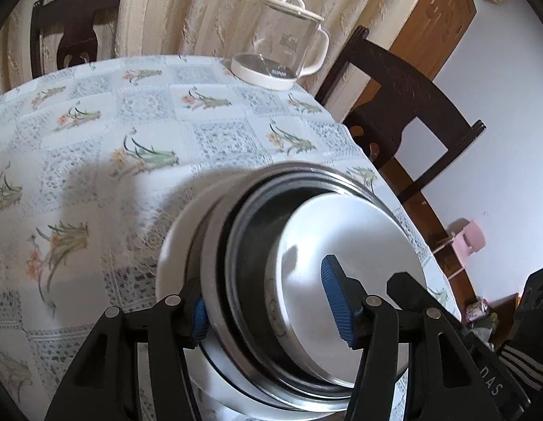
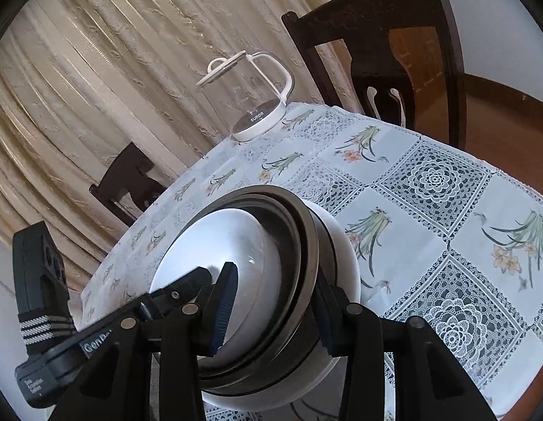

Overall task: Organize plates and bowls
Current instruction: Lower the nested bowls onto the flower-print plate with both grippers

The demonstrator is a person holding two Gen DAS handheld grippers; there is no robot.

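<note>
A nested stack of bowls fills both views: a white bowl point(image 1: 345, 266) sits inside steel bowls point(image 1: 247, 280), on a white outer dish point(image 1: 176, 245). My left gripper point(image 1: 268, 308) straddles the stack's near rim, one blue pad outside, one inside the white bowl. My right gripper point(image 2: 271, 312) straddles the opposite rim of the same stack: white bowl point(image 2: 250, 256), steel bowls point(image 2: 303, 231), outer white dish point(image 2: 345, 256). Both grip the rim. The stack looks tilted over the table point(image 1: 96, 147); whether it touches the cloth is hidden.
A glass kettle with white base point(image 1: 282, 49) stands at the table's far edge, also in the right wrist view point(image 2: 250, 101). Dark wooden chairs point(image 1: 408, 101) point(image 2: 376, 45) stand around the table. Curtains hang behind. The left gripper's body point(image 2: 43, 280) shows at the right view's left.
</note>
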